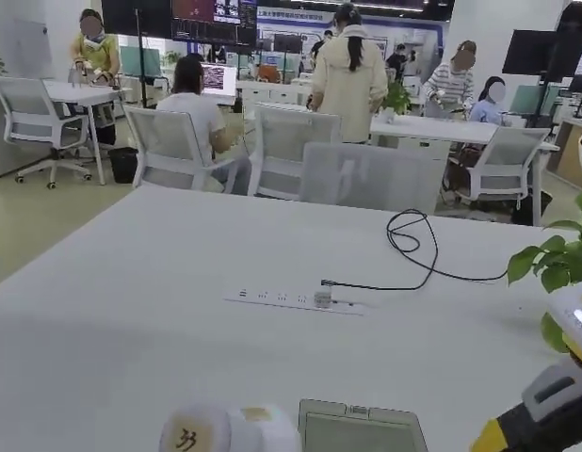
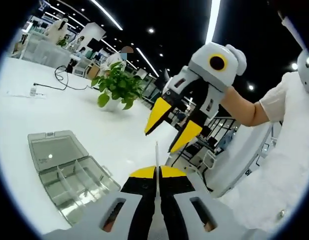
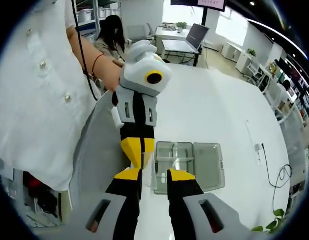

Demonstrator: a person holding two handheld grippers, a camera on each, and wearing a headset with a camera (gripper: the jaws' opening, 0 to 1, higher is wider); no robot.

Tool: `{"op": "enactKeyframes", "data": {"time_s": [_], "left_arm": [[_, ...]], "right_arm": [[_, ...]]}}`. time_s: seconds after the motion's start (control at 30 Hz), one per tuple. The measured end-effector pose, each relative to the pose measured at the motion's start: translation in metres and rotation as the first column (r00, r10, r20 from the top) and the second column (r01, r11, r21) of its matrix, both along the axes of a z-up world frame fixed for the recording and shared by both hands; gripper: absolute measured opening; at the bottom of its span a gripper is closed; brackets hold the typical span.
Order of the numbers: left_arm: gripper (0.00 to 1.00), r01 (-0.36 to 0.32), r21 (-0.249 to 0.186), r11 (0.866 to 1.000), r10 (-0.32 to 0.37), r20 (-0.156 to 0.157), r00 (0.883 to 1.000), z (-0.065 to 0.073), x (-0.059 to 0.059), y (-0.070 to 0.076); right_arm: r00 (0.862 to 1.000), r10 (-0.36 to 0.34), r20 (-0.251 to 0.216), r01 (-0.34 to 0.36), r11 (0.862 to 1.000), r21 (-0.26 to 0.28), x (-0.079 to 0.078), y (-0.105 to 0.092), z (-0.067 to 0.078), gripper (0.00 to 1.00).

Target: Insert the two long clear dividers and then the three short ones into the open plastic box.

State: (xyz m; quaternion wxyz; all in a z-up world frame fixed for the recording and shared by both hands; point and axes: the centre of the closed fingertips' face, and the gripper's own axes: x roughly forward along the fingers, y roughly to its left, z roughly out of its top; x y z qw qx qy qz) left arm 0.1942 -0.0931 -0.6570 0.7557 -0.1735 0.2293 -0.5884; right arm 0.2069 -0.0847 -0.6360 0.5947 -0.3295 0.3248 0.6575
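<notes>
My left gripper (image 2: pixel 156 172) is shut on a thin clear divider (image 2: pixel 156 155), which I see edge-on rising from its jaws. My right gripper (image 2: pixel 159 140) hangs open just above the divider's top edge, its yellow fingers spread. In the right gripper view my open right gripper (image 3: pixel 154 175) faces the left gripper (image 3: pixel 138 157), and the divider (image 3: pixel 147 161) sticks out beside its tips. The open clear plastic box (image 2: pixel 89 187) lies on the white table with its lid (image 2: pixel 57 150) folded back; clear partitions show inside. I see the box (image 3: pixel 167 186) again just beyond both grippers, and its lid (image 1: pixel 362 431) at the bottom of the head view.
A power strip (image 1: pixel 296 301) sits mid-table with a black cable (image 1: pixel 413 250) looping behind it. A potted plant (image 1: pixel 555 264) stands at the right edge. Office chairs (image 1: pixel 366 174) line the far side, with people further back. My body is close behind the grippers.
</notes>
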Motion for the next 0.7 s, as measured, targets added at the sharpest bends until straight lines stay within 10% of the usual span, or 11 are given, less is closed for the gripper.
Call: {"op": "enactKeyframes", "data": {"time_s": [0.3,0.7], "left_arm": [[0.00,0.107,0.022,0.994,-0.110,0.179,0.978,0.008,-0.017,-0.002],[0.00,0.141,0.015,0.990,-0.141,0.217,0.966,0.013,-0.023,-0.003]], "right_arm": [[0.984,0.070,-0.163,-0.072,0.997,-0.006,-0.024,0.002,0.000,0.12],[0.966,0.108,-0.236,-0.113,0.994,-0.008,-0.040,0.004,-0.003,0.04]]}}
